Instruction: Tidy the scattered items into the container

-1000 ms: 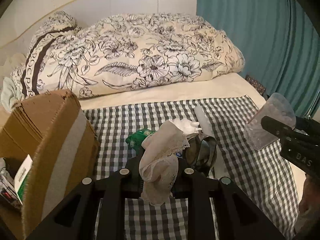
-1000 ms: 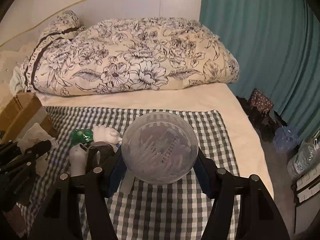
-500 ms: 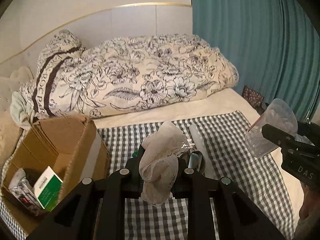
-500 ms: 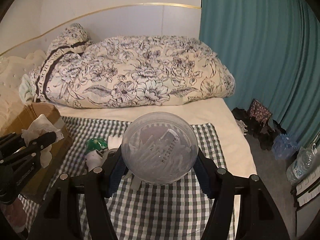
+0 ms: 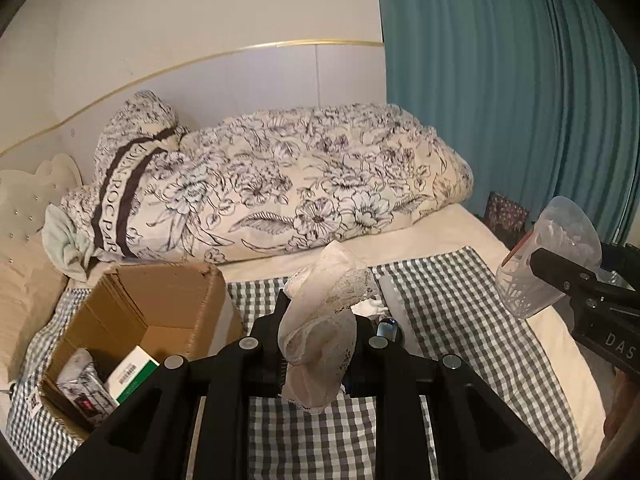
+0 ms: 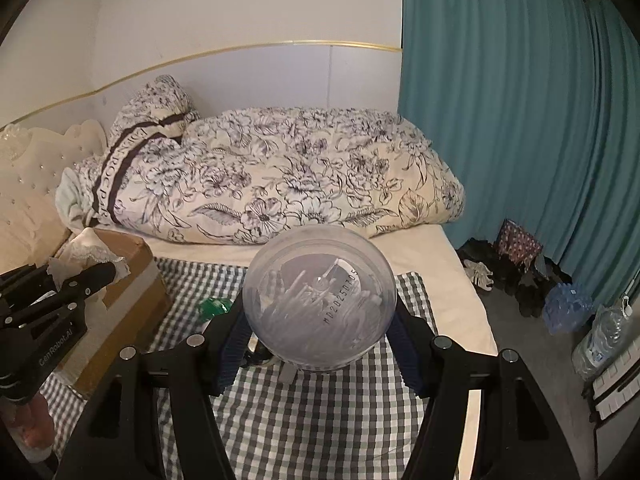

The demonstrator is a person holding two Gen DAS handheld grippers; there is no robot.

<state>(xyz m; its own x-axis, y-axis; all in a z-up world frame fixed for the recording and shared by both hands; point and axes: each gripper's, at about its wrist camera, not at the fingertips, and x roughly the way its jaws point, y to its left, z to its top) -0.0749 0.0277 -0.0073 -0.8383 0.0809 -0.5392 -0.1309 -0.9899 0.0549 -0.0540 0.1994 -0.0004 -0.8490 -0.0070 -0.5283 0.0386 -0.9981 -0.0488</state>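
Left tongs (image 5: pixel 316 340) clenched on the lace cloth (image 5: pixel 320 344), right tongs (image 6: pixel 320 332) gripping the clear tub (image 6: pixel 320 300); we should clear the cardboard box (image 5: pixel 160 292) rim before letting go

My left gripper (image 5: pixel 316 344) is matte black plastic, its two angular finger arms each cut with a long recessed slot and set with round silver screw heads, a pair behind each finger. Seen from my other camera, its side carries small silver screws and white lettering reading "GenRobot.AI". My right gripper (image 6: pixel 320 344) is built the same, black arms with four silver screw heads behind the fingers (image 6: pixel 230 344), but its inner pads are ribbed blue strips. From the left camera its black flank shows dark screws and the white letters "DAS". A bare hand (image 6: pixel 34 424) sits behind the left gripper's body.
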